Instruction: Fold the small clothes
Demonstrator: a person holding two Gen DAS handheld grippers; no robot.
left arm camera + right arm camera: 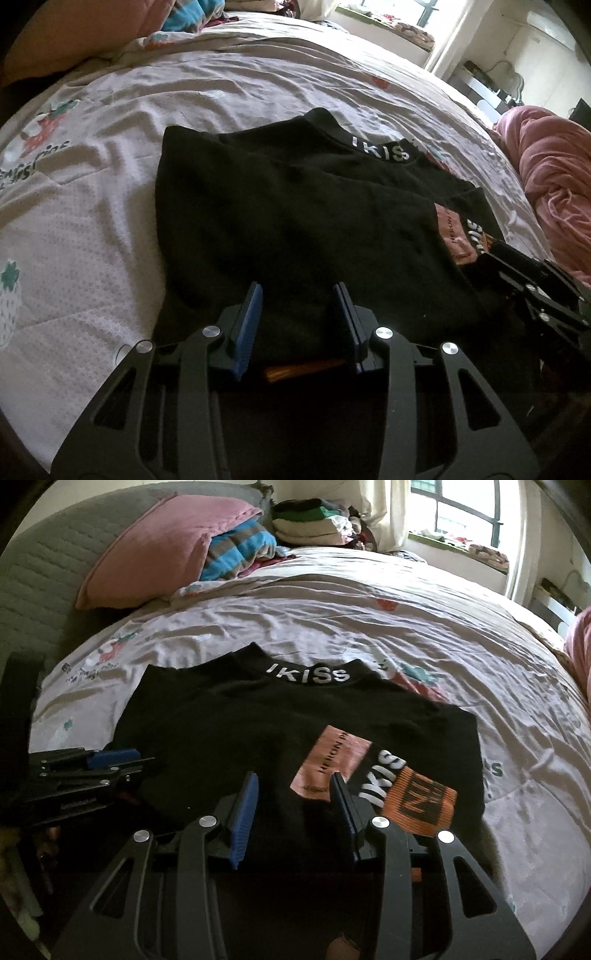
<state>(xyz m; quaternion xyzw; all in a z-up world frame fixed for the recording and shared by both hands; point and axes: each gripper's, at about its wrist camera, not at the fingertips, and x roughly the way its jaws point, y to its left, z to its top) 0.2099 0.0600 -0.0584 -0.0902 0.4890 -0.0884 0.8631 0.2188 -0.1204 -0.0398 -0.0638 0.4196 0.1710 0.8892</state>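
While the black top [236,731] lies spread flat on the bed, its collar band printed in white letters [308,674] points toward twelve o'clock and its hem runs along six o'clock, under both tools. A pink and orange printed patch [373,779] sits on the garment's lower right part, at about four o'clock from its middle. In its own view the right gripper [293,794] stands over the hem just beside that patch, its blue pads [245,801] partly apart with black cloth lying in the gap; the right-hand pad lies against the patch's edge, but I cannot tell whether the pads press on the cloth. From the left wrist view the left gripper [297,306] is at the hem near the garment's lower left part, its blue pads [251,317] likewise partly apart with cloth between them, and again no clear pinch can be told. Each tool shows in the other's view, the left one at nine o'clock [110,757] and the right one at three o'clock [524,273]. Around the garment spreads a pale printed bedsheet [369,627]; a pink pillow [166,542] and a striped blanket [240,550] lie at eleven o'clock, stacked folded clothes [314,520] at twelve, and a window [465,509] at one.
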